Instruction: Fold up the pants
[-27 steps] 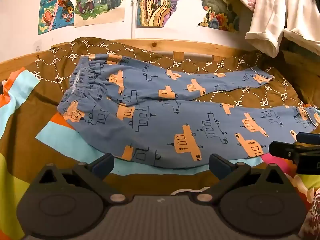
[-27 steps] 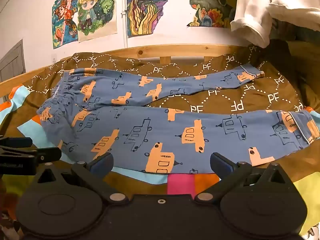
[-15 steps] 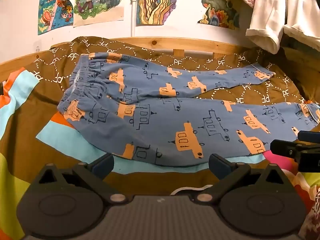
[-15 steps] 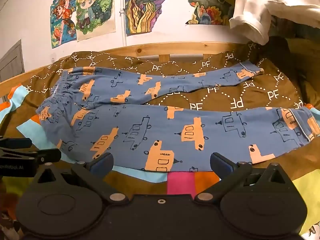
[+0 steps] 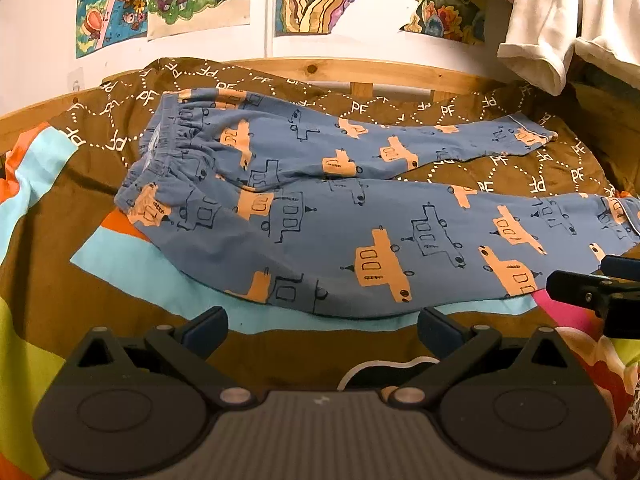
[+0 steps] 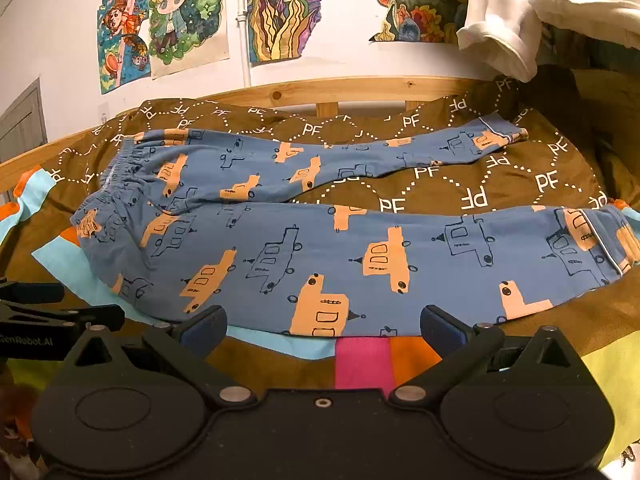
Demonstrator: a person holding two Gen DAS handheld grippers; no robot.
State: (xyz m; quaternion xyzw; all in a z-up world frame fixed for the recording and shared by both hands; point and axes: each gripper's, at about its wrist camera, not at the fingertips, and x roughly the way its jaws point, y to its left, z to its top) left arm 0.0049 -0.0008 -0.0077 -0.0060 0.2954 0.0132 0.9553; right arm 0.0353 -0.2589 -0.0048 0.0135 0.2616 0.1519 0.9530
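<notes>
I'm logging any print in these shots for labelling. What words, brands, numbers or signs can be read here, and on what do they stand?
"PF": white letters repeated inside dotted diamonds on the brown bedspread; some read mirrored or upside down.
"GenRobot.AI": pale print on the black body of the left gripper, at the left edge of the right wrist view; its first letter is cut off.
Posters on the wall: drawings only, no readable words.
Pants: car pictures, no text.

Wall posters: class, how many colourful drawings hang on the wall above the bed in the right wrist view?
4. From left: a small poster far left, a blond cartoon figure beside it, a swirly one past the pipe, and one partly hidden by hanging white cloth; more may be hidden.
</notes>
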